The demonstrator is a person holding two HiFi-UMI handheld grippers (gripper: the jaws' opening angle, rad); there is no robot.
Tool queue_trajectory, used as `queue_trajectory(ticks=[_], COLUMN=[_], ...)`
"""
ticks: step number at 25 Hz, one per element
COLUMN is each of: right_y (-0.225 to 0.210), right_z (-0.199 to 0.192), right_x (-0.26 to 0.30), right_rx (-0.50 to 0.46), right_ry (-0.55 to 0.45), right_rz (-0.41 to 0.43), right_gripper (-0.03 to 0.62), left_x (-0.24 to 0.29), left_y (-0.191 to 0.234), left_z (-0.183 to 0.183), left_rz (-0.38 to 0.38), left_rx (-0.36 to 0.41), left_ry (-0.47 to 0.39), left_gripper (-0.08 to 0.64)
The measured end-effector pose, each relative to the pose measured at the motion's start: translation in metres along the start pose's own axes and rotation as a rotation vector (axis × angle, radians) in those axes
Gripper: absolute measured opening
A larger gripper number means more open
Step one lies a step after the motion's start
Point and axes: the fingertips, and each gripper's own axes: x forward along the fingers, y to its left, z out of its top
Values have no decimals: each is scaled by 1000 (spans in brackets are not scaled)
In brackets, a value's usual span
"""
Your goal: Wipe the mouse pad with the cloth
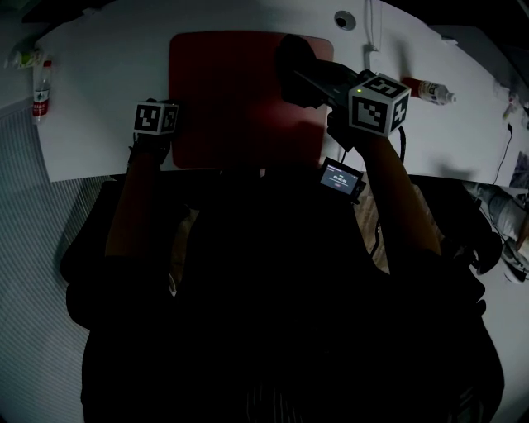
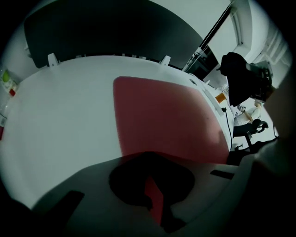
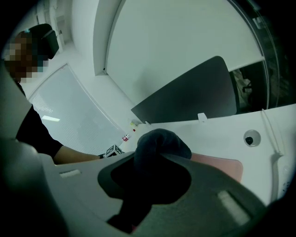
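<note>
A red mouse pad point(image 1: 235, 99) lies flat on the white table point(image 1: 99, 91). My right gripper point(image 1: 312, 78) is shut on a bunched dark cloth point(image 1: 296, 62), which hangs over the pad's far right part. In the right gripper view the cloth point(image 3: 159, 144) bulges out of the jaws, with the pad point(image 3: 222, 166) just beyond it. My left gripper point(image 1: 159, 120) sits at the pad's near left edge. Its fingers point(image 2: 138, 190) stand nearly together, and only a thin red sliver of the pad point(image 2: 162, 115) shows between them.
A small bottle point(image 1: 40, 89) stands at the table's left edge. Another bottle point(image 1: 430, 90) lies at the right. There is a round cable hole point(image 1: 345, 20) at the back and a small lit screen point(image 1: 341, 178) at the table's near edge. A dark panel point(image 2: 111, 32) rises behind the table.
</note>
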Motion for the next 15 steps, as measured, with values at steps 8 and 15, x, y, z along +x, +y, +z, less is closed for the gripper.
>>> queue_trajectory(ticks=[8,15], right_y=[-15,-20], right_z=[-19,-34], right_x=[17,51], right_rx=[-12,-117], right_ry=[88,205], right_rz=[-20,-36], right_gripper=[64,64], left_x=[-3,-2], left_y=[-2,-2], left_z=[1,4], left_rz=[74,59], left_rx=[91,93], left_ry=[42,14], left_gripper=[8,8])
